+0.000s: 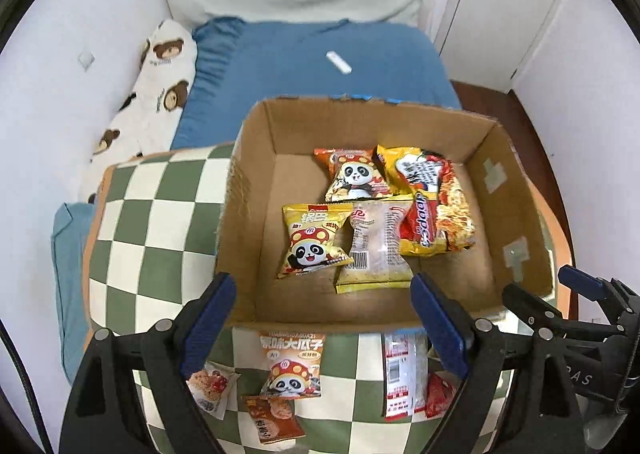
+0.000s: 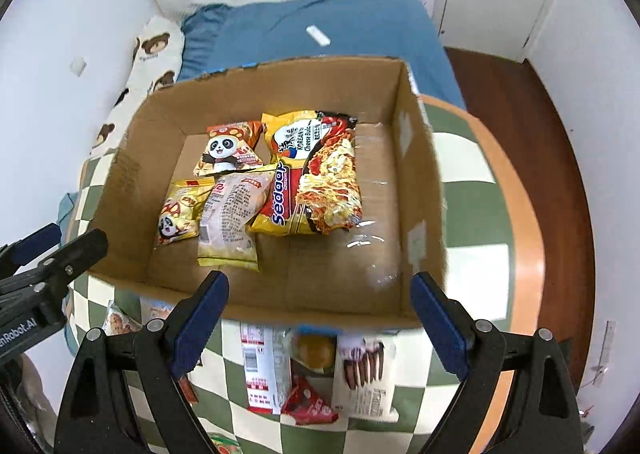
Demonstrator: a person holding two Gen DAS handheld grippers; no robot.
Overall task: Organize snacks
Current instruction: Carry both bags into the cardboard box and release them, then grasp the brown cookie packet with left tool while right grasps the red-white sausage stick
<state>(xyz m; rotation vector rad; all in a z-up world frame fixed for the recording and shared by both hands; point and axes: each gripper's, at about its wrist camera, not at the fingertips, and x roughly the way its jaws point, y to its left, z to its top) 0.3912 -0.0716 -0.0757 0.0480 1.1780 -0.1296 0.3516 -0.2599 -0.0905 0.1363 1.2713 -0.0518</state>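
From the left wrist, our left gripper [image 1: 324, 322] hangs with its fingers spread wide and holding nothing, the near wall of the cardboard box [image 1: 248, 182] between them. Beyond the fingertips, four packets lie inside, among them a yellow panda packet [image 1: 312, 240]; below the fingers, an orange panda packet [image 1: 292, 364] and a small brown packet [image 1: 274, 420] lie loose on the checked cloth [image 1: 160, 230]. We judge these pouches light, crinkly and slippery, best pinched at a sealed edge. From the right wrist, our right gripper [image 2: 320, 322] is likewise wide and empty, the box rim just ahead. The noodle packet [image 2: 316, 174] lies beyond the fingertips; it is probably brittle, so a gentle grip across its short side suits. Under the fingers, a chocolate-stick packet [image 2: 366, 374] lies on the checked cloth. The table's orange rim [image 2: 528, 214] lies right of the fingers, with a blue bed [image 2: 340, 26] and wooden floor [image 2: 560, 126] beyond.
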